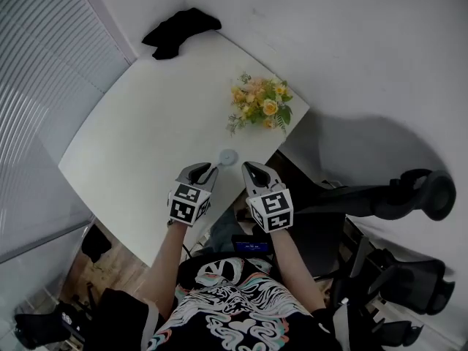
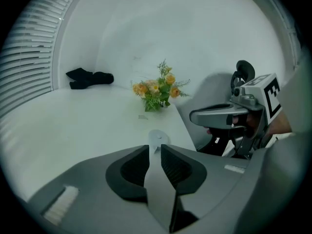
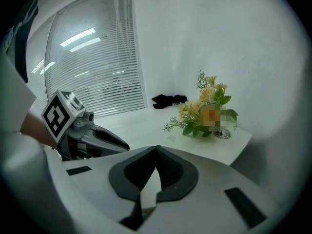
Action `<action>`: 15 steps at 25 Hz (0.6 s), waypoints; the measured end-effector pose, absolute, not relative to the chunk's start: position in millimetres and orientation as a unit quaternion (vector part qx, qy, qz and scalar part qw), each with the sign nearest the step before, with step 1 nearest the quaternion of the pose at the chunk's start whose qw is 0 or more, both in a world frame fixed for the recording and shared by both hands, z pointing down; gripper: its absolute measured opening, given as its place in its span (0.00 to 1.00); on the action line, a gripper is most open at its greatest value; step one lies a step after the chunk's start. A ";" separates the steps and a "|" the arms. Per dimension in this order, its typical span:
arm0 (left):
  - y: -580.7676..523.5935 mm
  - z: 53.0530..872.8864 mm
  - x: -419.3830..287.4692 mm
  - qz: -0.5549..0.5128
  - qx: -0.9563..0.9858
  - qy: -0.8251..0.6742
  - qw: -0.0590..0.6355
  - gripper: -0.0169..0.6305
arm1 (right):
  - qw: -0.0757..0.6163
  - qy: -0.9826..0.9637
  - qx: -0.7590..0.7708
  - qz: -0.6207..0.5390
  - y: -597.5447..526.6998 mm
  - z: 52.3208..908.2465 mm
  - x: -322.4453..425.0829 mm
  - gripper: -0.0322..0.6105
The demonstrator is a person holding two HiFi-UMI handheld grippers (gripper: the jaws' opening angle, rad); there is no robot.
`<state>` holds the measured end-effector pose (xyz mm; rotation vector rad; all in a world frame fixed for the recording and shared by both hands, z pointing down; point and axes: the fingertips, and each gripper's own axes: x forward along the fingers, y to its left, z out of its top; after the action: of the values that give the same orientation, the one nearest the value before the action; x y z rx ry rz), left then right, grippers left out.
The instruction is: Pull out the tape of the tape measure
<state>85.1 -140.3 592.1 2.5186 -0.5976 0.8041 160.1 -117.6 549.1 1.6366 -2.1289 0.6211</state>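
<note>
The round tape measure (image 1: 228, 156) lies by the surface's (image 1: 146, 137) near edge, just beyond the left tool (image 1: 210, 170), parted and empty, which should pinch the case squarely before the clenched, empty right tool (image 1: 249, 169) opens for the tab.

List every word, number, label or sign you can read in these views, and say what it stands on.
No text can be read in any view.
Left black-and-white marker cube and right black-and-white marker cube: coded square patterns only, no letters or digits.
Small dark device with a blue lit screen in front of the person: print too small to read.
Round pale tape measure: no legible label.
</note>
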 end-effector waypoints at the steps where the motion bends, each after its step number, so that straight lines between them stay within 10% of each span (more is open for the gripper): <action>1: -139.3 595.7 86.7 0.298 0.908 -0.210 0.208 0.14 | 0.194 -0.759 0.580 0.224 -119.8 552.0 159.9 0.05; 15: -140.2 609.5 109.7 0.353 0.914 -0.155 0.129 0.14 | 0.211 -0.776 0.545 0.239 -147.4 578.3 148.7 0.05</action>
<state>109.7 -140.2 609.5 2.6569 -0.4518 1.0259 148.7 -147.4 578.3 1.5134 -2.1561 0.6632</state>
